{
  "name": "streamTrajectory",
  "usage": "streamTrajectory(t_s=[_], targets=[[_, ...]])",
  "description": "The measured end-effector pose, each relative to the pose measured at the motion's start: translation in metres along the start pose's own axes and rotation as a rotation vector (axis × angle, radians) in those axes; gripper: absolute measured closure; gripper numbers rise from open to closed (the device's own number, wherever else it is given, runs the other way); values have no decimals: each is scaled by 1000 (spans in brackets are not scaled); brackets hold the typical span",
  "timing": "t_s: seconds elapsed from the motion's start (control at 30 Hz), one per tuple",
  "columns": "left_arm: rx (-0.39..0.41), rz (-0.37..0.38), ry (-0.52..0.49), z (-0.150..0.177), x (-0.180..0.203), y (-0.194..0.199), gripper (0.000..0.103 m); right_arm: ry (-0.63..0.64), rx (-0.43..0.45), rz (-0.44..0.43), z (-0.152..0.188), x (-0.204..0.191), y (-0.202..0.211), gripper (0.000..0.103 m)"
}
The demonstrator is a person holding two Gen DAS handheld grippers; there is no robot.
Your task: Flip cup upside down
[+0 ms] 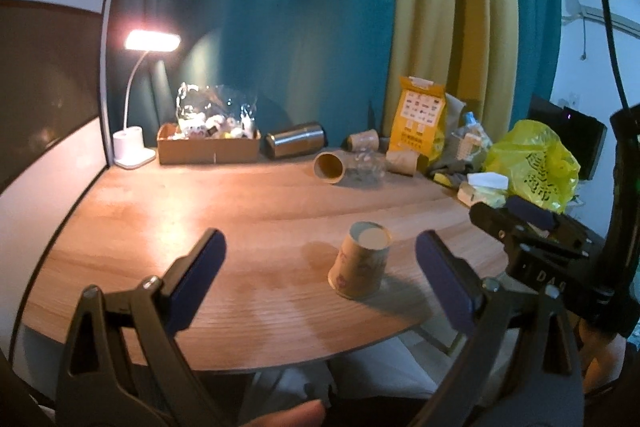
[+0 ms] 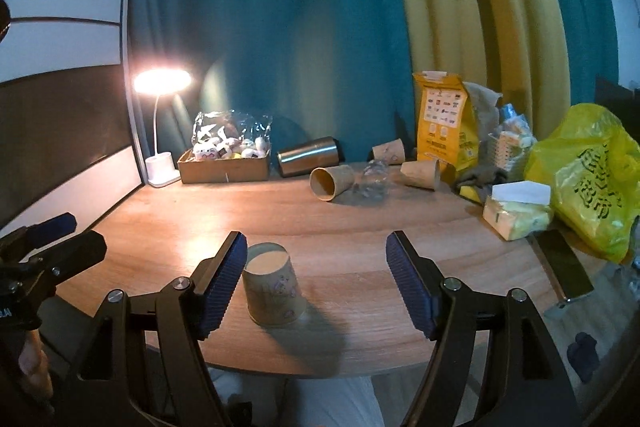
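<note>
We are seeing the right gripper only in part in the left wrist view, its body cut off by the right edge. In the right wrist view, the left gripper is being cropped at the left edge. The print on the paper cup is too blurred for us to read. We are losing the tabletop's near edge behind our own gripper arms.
</note>
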State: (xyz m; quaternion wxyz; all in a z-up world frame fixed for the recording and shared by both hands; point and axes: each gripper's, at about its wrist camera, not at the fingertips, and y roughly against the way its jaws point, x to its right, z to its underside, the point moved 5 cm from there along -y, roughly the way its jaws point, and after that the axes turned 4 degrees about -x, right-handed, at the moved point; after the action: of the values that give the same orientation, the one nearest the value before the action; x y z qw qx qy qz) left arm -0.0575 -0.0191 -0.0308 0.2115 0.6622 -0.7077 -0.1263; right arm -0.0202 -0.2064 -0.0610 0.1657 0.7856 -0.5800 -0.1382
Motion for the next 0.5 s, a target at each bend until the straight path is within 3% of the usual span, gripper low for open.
streamTrajectory(t_s=[0.5], targets=[[5,-2,0,-4,2,7,6,-5,3,-4,-3,4,5,28]])
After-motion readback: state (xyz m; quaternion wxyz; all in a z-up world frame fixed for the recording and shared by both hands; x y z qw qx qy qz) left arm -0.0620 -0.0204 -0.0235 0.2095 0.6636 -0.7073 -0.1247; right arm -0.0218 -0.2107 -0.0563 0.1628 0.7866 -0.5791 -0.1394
